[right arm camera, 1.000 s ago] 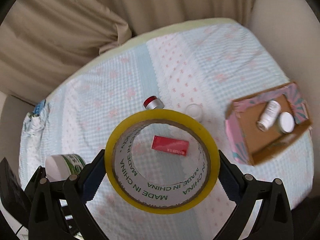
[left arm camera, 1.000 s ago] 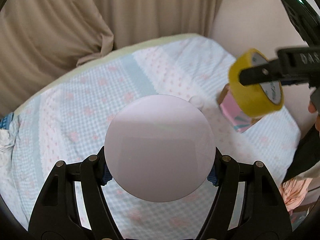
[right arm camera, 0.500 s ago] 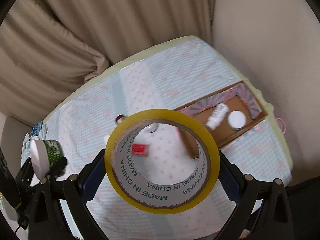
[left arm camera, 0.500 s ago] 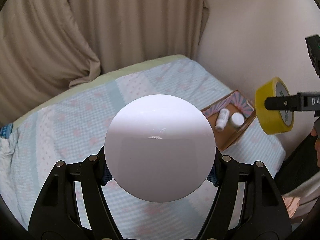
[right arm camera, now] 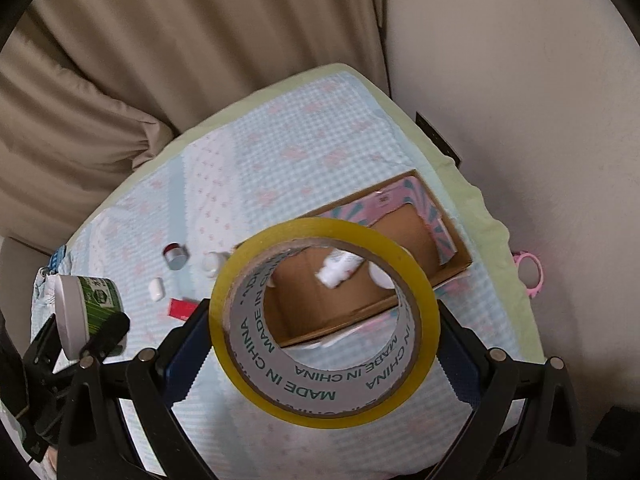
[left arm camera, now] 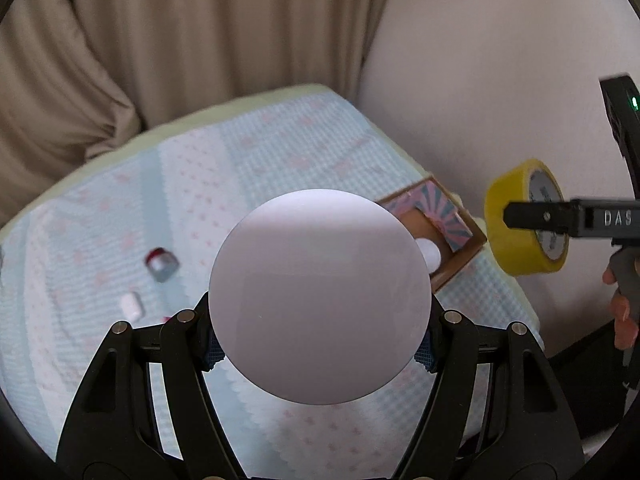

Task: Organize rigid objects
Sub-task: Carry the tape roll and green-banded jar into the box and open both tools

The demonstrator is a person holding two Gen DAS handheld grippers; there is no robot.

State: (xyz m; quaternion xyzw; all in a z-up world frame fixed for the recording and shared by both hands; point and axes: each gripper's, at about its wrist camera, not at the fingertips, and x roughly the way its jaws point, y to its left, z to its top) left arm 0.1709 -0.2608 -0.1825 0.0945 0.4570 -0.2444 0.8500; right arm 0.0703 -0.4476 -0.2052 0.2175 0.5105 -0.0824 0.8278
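Observation:
My left gripper [left arm camera: 318,346] is shut on a round tin [left arm camera: 320,296] whose pale lid faces the camera. The right wrist view shows that tin's green label [right arm camera: 100,300] at the left. A yellow tape roll [right arm camera: 320,232] sits between the pads of my right gripper [right arm camera: 324,348], which is shut on it; the roll [left arm camera: 516,220] also hangs at the right of the left wrist view. Seen through the roll is an open cardboard box [right arm camera: 432,208] with pink patterned flaps, holding a white bottle [right arm camera: 340,268] and a white-lidded jar [right arm camera: 380,276]. The tin hides most of the box [left arm camera: 452,224] in the left wrist view.
On the blue-and-pink checked bedspread [right arm camera: 300,152] lie a red-capped silver piece [right arm camera: 176,256], a white cap [right arm camera: 212,262], a small white case [right arm camera: 157,289] and a red packet [right arm camera: 182,307]. A pink ring [right arm camera: 530,274] lies off the bed's right edge. Curtains and a wall stand behind.
Both grippers have swept sideways across the bed with the tin and the tape roll still in them. The box has come from the right edge to behind the tape roll.

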